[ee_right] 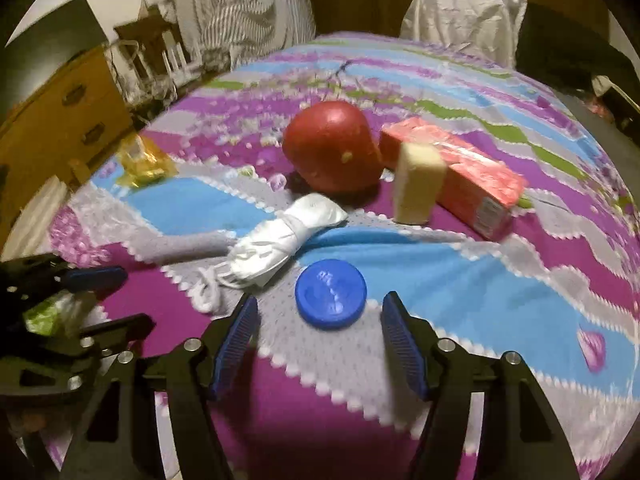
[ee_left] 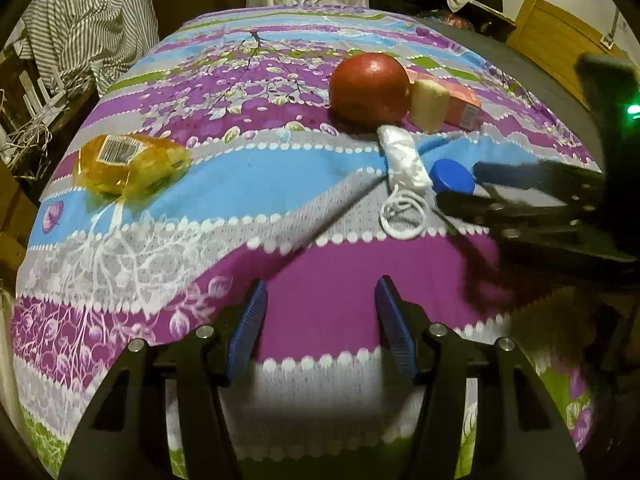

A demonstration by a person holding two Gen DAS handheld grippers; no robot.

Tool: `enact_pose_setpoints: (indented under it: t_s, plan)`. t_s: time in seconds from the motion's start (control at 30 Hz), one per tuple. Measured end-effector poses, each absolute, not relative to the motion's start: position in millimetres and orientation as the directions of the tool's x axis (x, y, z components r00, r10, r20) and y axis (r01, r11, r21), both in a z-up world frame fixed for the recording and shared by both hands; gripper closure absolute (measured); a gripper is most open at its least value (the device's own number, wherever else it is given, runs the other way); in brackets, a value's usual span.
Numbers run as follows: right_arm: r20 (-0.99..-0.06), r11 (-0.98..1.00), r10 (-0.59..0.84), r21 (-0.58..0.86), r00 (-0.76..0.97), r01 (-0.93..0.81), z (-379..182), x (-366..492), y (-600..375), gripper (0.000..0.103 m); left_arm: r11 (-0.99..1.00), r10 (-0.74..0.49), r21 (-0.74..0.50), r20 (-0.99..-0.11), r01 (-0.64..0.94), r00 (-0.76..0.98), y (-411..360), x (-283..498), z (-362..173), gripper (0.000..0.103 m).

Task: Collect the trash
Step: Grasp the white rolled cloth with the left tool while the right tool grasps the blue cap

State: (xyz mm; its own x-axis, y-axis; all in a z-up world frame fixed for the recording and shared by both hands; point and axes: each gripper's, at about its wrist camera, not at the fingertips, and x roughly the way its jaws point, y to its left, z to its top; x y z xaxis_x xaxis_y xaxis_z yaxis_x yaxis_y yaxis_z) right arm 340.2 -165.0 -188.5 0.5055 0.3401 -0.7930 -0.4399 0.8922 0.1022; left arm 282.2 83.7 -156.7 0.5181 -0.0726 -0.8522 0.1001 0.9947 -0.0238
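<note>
While empty, right tool (ee_right: 318, 340) nears blue lid (ee_right: 331, 291).

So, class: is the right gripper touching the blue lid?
Apart. In the right wrist view the blue lid lies on the cloth ahead of the right gripper, fabric visible beside both fingers.

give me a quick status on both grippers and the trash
Left gripper open, empty, over bare cloth. Right gripper open, blue cap just ahead of its fingers, untouched. Rolled face mask lies close beside the cap.
</note>
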Motion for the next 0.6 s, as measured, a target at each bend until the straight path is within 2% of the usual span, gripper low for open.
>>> enact_pose_setpoints:
  t_s: [0.07, 0.37, 0.6]
  plan:
    - [-0.789, 0.903, 0.333, 0.109, 0.517, -0.416, -189, 342, -171, 0.062, 0.994, -0.087, -0.039, -0.848, 0.103, 0.522, 83, 286, -156, 0.048]
    - [-0.784, 0.948, 0.269, 0.114, 0.559, -0.296, -191, 319, -253, 0.062, 0.981, -0.157, -0.066, -0.816, 0.18, 0.557, 32, 338, -151, 0.048]
    - [-0.781, 0.95, 0.266, 0.113, 0.565, -0.291, -199, 315, -267, 0.06, 0.988, -0.079, 0.005, -0.847, 0.155, 0.526, 12, 376, -169, 0.05]
